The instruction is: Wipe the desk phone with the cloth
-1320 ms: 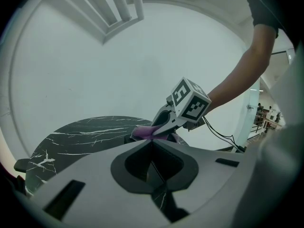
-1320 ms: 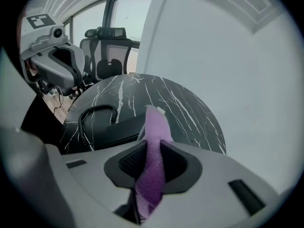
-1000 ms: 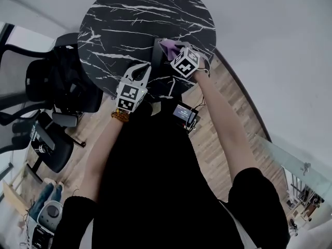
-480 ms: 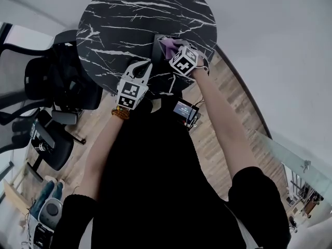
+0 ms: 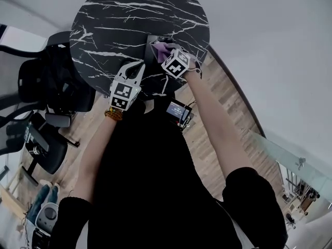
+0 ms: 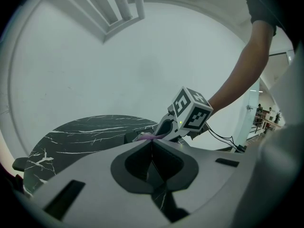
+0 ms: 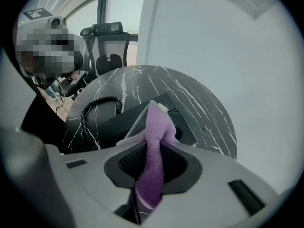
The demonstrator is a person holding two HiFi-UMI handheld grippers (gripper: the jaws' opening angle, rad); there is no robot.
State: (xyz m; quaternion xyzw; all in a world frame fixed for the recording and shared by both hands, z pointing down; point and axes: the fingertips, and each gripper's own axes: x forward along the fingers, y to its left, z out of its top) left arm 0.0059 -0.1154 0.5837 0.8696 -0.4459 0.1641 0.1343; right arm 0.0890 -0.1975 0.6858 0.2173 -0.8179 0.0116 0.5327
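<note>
Phone [image 5: 151,56]: black desk set, lying toward 5 o'clock on the round marble table [image 5: 119,19], its coiled cord [image 7: 97,110] looping off at the set's 9 o'clock in the right gripper view. Cloth [image 5: 162,50]: purple, pinched in a bunch between the jaws of the right gripper [image 5: 167,55], its free end draped down onto the phone's top face. Left gripper [image 5: 134,66]: at the table's 6 o'clock edge, just beside the phone but apart from it, jaws pressed together on nothing and taking no part. Change over the last second: slight. The head view has slid a little, carrying the table toward 9 o'clock in frame, while the right gripper and cloth have kept nearly the same patch of the phone, edging at most a touch across it. Reading: wiping is under way in short strokes, and only that one patch looks to have been covered; the rest of the body and the handset side, hidden under the gripper from above, probably remain to be done. Office chair [image 5: 36,82]: at the table's 8 o'clock, not involved.
</note>
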